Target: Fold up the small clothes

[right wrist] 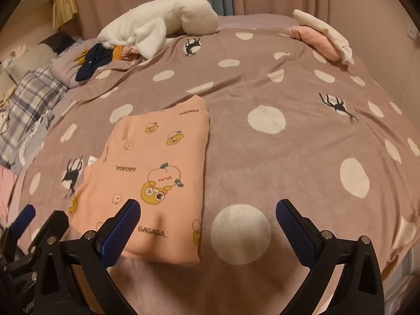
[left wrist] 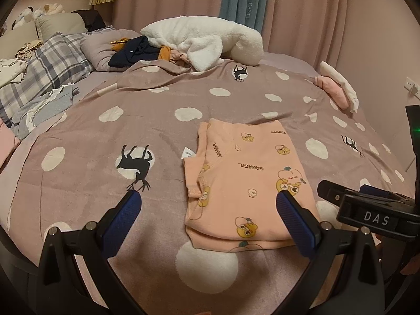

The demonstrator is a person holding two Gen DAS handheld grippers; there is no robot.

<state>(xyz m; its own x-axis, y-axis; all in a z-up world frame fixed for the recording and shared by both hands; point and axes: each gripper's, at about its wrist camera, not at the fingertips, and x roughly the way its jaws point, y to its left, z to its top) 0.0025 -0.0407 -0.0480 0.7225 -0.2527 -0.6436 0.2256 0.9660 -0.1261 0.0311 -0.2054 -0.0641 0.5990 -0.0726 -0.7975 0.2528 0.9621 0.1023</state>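
The bed (left wrist: 147, 110) is filling both views, its mauve duvet dotted with white spots and black deer shapes. Up at twelve o'clock in my left view a white fleece blanket (left wrist: 204, 39) is lying in a heap, and I'm seeing it at eleven o'clock from the right wrist (right wrist: 157, 26). At nine to ten o'clock on the left a plaid pillow (left wrist: 50, 63) is resting against the headboard end. Just below the fleece a dark navy garment (left wrist: 134, 51) is sitting crumpled. Out at two o'clock a folded pink and cream stack (left wrist: 338, 89) is lying near the bed's far edge, well apart from everything else.

The pink printed garment (left wrist: 241, 181) is lying flat and folded into a neat rectangle on the duvet, slightly right of centre in my left view, and at nine o'clock of centre in the right view (right wrist: 155, 173); a small white label is poking out of its left side.

My left gripper (left wrist: 210, 200) is hovering with its fingers spread wide, holding nothing, the right-hand blue pad over the garment's near right part. My right gripper (right wrist: 208, 208) is likewise gaping, empty, its left blue pad over the garment's near edge and the other over bare duvet.
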